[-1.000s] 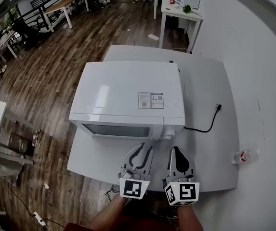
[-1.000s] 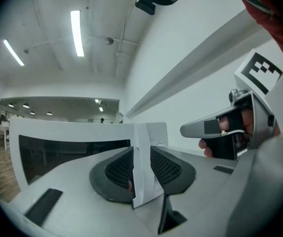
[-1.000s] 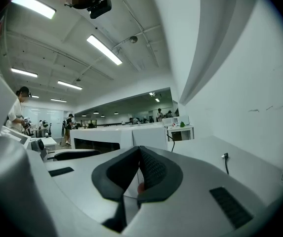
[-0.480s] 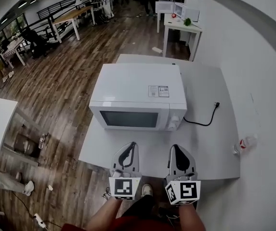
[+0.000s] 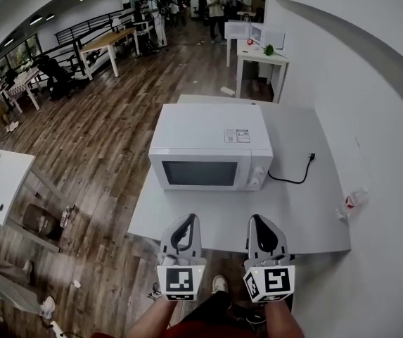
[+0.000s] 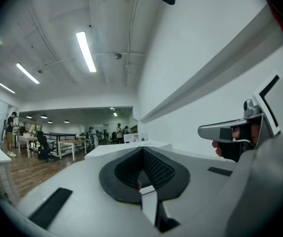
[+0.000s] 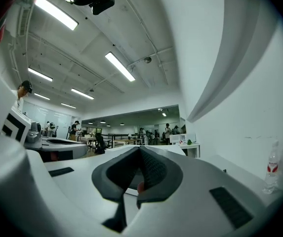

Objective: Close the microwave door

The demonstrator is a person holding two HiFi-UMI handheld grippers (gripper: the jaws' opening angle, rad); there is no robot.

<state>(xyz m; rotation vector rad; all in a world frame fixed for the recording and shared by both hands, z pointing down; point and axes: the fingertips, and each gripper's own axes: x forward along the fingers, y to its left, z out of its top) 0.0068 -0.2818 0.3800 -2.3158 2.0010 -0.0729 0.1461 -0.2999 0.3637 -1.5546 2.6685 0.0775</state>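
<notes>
Microwave door (image 5: 200,173) shut; inside unseen

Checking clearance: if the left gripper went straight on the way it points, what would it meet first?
Likely the microwave door, closed, across bare table; the left gripper, shut and empty, points at it. Relative height is unclear.

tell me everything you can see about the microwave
The microwave is a glossy white box, upright on the white table, towards its left. Its dark-windowed door is shut flush. Two knobs sit at the front's right, and a label lies on top. A black cord trails across the table from its right side to a loose plug. Nothing rests on it.
</notes>
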